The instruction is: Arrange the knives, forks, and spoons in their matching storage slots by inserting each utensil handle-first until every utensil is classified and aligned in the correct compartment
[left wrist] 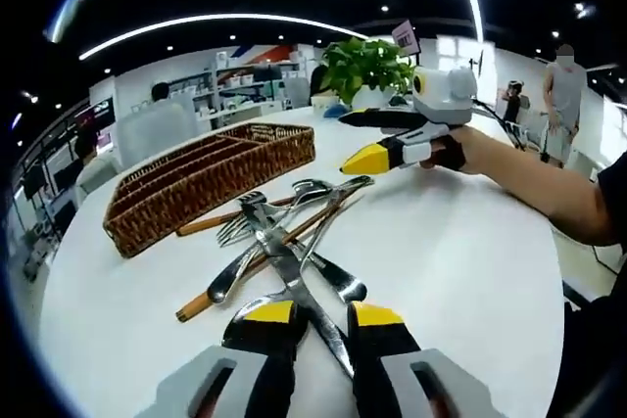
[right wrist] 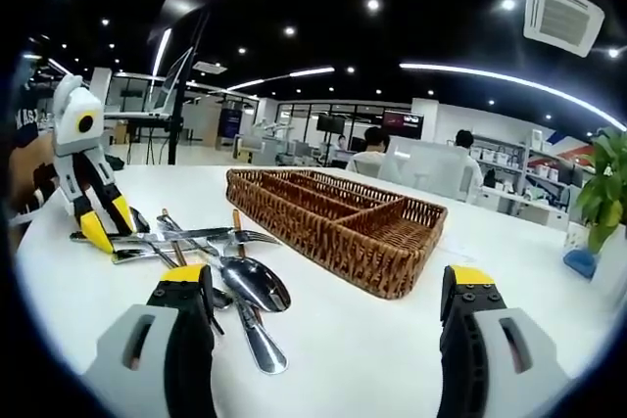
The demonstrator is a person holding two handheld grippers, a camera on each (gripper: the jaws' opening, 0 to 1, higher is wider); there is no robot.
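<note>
Progress was almost none, as I judged it: the wicker tray [right wrist: 333,217] stood with its compartments bare, and all the utensils [left wrist: 284,242] lay in one crossed heap on the white table [left wrist: 460,261], just beside the tray on its near side. My left gripper [left wrist: 321,325] hung low over the near end of this heap, its jaws a little apart with a knife blade [left wrist: 313,305] running between them, not yet clamped as far as I could see. My right gripper [right wrist: 328,296] was spread wide and held nothing, pointing toward the tray. Every knife, fork and spoon remained to sort.
</note>
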